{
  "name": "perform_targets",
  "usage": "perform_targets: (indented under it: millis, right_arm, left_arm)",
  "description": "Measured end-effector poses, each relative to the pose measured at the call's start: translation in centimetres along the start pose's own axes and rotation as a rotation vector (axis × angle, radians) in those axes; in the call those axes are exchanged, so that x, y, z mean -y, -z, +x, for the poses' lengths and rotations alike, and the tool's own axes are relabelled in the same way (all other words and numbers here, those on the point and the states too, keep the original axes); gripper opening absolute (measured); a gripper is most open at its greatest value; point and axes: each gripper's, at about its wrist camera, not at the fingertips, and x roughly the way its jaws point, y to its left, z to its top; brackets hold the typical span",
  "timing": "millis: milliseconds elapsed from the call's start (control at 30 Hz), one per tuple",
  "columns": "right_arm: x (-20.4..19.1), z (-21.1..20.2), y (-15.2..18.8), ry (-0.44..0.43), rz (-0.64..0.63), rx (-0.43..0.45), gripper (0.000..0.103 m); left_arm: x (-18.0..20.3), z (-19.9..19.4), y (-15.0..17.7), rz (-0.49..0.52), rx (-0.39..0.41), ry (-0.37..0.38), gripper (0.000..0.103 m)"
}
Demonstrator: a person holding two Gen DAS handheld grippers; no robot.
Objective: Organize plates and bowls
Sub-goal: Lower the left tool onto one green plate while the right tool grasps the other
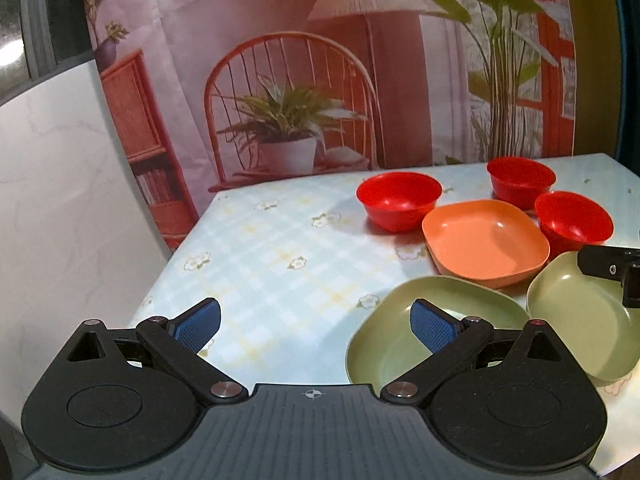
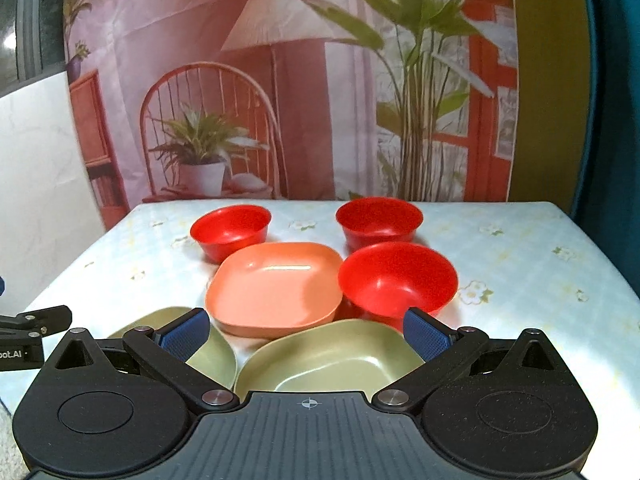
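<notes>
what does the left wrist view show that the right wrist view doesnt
Only the left wrist view: the left tongs wide open over bare tablecloth, and the whole left green plate.

Only the right wrist view: the right tongs wide open over the right green plate, plus the table's right side.

Both: three red bowls, the orange plate, both green plates, the printed backdrop.

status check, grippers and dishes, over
Left gripper open, right gripper open, both empty. Bowls and plates unstacked on table. Nothing blocking.
</notes>
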Motion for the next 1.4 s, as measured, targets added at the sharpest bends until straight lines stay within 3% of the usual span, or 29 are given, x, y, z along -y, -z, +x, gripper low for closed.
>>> perform_targets:
  millis: [433,633,700,800,900,1067,1400]
  right_arm:
    - [-1.0,0.5,1.7,-0.025,-0.015,-0.033,0.1]
    - [-1.7,0.9,2.2,-0.055,-0.027,-0.05,0.085]
    - [-2.0,1.0,2.4,-0.074,-0.035,-0.058,0.077]
    - [-2.4,1.0,2.7,-0.105,-0.055,-0.073,0.063]
    - [-3.0,1.0,3.0,-0.131,-0.072,-0.091,0.049]
    - [-3.6,1.3,3.5,-0.166,-0.089,-0.12,0.034]
    - [-3.8,2.3,4.0,-0.197,-0.077,-0.161,0.024]
  left_arm:
    - [-0.4,1.4,1.1,-0.014,-0.063,0.047,0.087]
    - [-0.5,2.2,1.8,-0.037,-0.103,0.088,0.072]
    - [-0.7,2.7,2.0,-0.056,-0.128,0.111,0.057]
    - [-1.1,3.4,2.4,-0.089,-0.16,0.134,0.046]
    - [-1.1,3.7,2.8,-0.097,-0.165,0.133,0.045]
    - [-0.9,3.8,3.1,-0.09,-0.163,0.136,0.045]
    - [-1.2,5.1,3.3,-0.094,-0.194,0.149,0.045]
